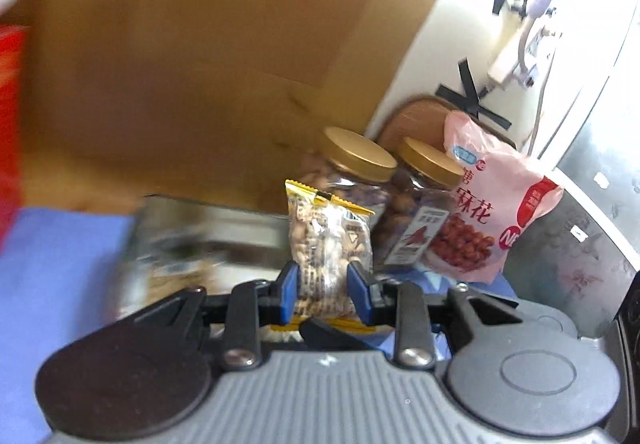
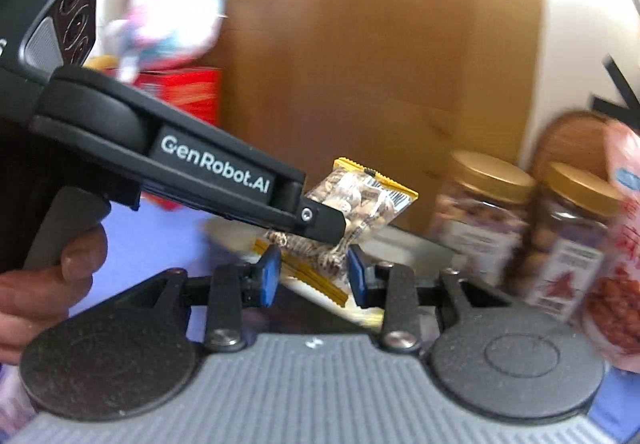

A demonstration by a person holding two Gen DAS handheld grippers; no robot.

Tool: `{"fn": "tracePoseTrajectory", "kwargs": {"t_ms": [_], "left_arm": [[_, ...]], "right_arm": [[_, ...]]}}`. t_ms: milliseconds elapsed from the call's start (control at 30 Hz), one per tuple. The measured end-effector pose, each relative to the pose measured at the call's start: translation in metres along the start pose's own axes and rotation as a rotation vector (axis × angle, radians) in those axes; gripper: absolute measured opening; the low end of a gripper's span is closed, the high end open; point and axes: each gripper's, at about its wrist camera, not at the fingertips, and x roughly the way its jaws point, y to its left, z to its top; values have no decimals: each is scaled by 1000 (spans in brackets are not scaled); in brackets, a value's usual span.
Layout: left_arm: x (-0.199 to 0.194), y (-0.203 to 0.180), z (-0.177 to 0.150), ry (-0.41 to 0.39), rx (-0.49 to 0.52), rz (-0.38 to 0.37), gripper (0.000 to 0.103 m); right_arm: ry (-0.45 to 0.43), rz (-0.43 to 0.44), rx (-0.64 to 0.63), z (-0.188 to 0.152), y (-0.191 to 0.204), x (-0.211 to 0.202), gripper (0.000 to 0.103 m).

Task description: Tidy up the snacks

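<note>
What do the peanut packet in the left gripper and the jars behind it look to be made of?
Peanut packet: thin clear plastic film with yellow crimped ends; the nuts show through. Jars: transparent, plastic or glass, can't tell; gold lids look like satin metal or metallised plastic.

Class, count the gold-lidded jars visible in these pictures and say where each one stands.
2. One gold-lidded jar stands against the cardboard box; the second jar stands just right of it, beside the pink snack bag. Others may be hidden behind the bag or grippers.
</note>
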Motion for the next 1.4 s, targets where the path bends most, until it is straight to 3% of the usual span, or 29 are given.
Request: {"fn": "tracePoseTrajectory", "kwargs": {"t_ms": [133, 167, 333, 433, 567, 667, 700, 767, 967, 1167, 1300, 1400], "left_arm": [[54, -2, -3, 99, -8, 44, 33], [57, -2, -7, 104, -6, 51, 39], [9, 8, -17, 23, 24, 0, 43], [-23, 22, -34, 16, 35, -8, 45], [-20, 39, -64, 113, -30, 6, 53], [4, 51, -81, 206, -85, 19, 53], [5, 54, -86, 203, -112, 18, 50], [-8, 52, -90, 169, -112, 6, 40], [-65, 63, -116, 98, -143, 32, 39], [-124, 91, -127, -23, -240, 24, 39], [-141, 109, -136, -18, -289, 28, 39], [-144, 116, -142, -6, -320, 38, 43]], "right_arm": [[68, -42, 68, -7, -36, 21, 43], [77, -44, 75, -10, -41, 22, 49], [-4, 15, 180, -33, -51, -16, 49], [13, 140, 284, -50, -48, -36, 49], [110, 213, 335, -73, -33, -26, 49], [158, 235, 334, -81, -12, -17, 47], [169, 230, 331, -81, -7, -16, 46], [148, 207, 287, -79, 6, -20, 46], [127, 248, 185, -76, 47, -42, 45], [3, 264, 2, -73, 114, -72, 47], [-32, 284, -105, -78, 144, -83, 46], [-1, 292, -138, -84, 151, -82, 47]]}}
